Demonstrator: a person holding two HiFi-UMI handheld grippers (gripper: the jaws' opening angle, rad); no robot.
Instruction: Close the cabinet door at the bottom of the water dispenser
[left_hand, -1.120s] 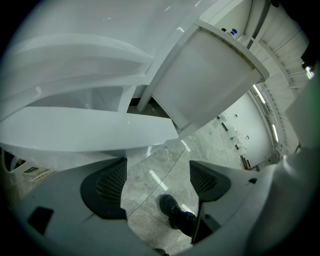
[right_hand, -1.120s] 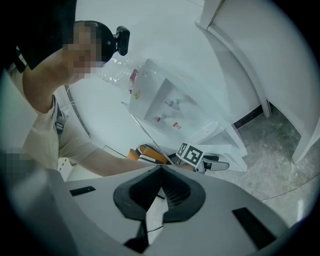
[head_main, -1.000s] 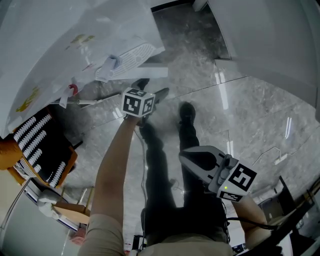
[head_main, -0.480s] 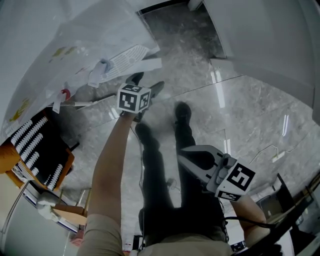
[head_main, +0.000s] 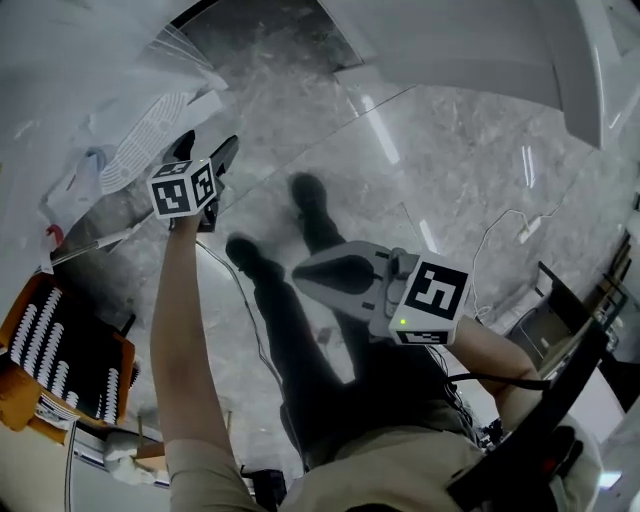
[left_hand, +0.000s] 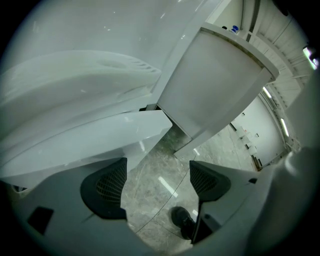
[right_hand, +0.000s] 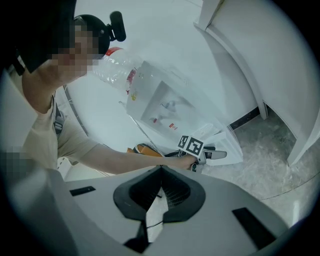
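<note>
Premises: an office or similar commercial interior. This is evidenced by a polished grey marble floor (head_main: 450, 150), plain white wall panels (left_hand: 210, 85), a bottled water dispenser (right_hand: 160, 106) against the wall, and a long strip-lit corridor (left_hand: 272, 127) beyond.

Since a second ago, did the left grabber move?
Yes, it seems so. The left gripper has edged forward, closer to the white slatted grille, though the head camera swung too.

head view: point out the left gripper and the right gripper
left gripper (head_main: 210, 142), head view, gap between its open fingers
right gripper (head_main: 303, 273), head view, tip of its shut fingers
</note>
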